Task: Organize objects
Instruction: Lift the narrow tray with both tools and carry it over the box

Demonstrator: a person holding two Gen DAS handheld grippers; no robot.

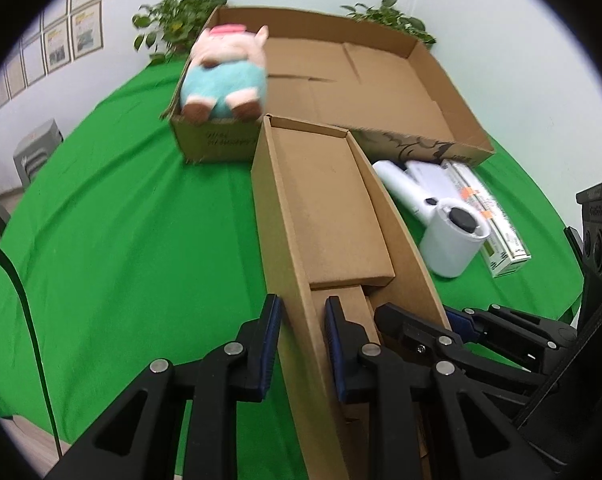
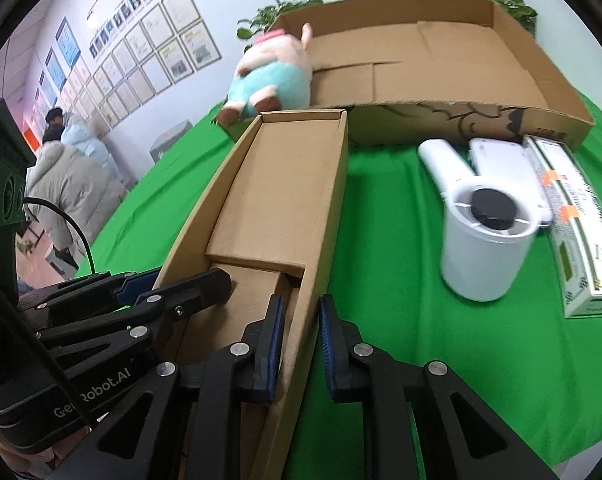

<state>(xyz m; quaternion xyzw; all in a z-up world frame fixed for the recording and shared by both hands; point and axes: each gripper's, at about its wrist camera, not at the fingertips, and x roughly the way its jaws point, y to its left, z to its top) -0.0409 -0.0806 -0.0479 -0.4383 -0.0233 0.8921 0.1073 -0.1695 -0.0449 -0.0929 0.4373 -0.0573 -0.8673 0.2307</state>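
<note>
Carrying narrow box (image 1: 325, 200) toward big carton (image 1: 381, 80), left gripper (image 1: 301, 344) and right gripper (image 2: 299, 344) straddling opposite walls, jaws slightly apart; next, lifting over rim

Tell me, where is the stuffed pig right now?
The stuffed pig sits in the left corner of the large cardboard box at the table's far side, just beyond the long narrow box both grippers straddle.

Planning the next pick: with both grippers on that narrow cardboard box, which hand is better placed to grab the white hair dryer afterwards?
Right, probably. The hair dryer lies on the green cloth on the right gripper's side of the narrow box. The left gripper straddles the box's far wall and would have to cross over it.
</note>
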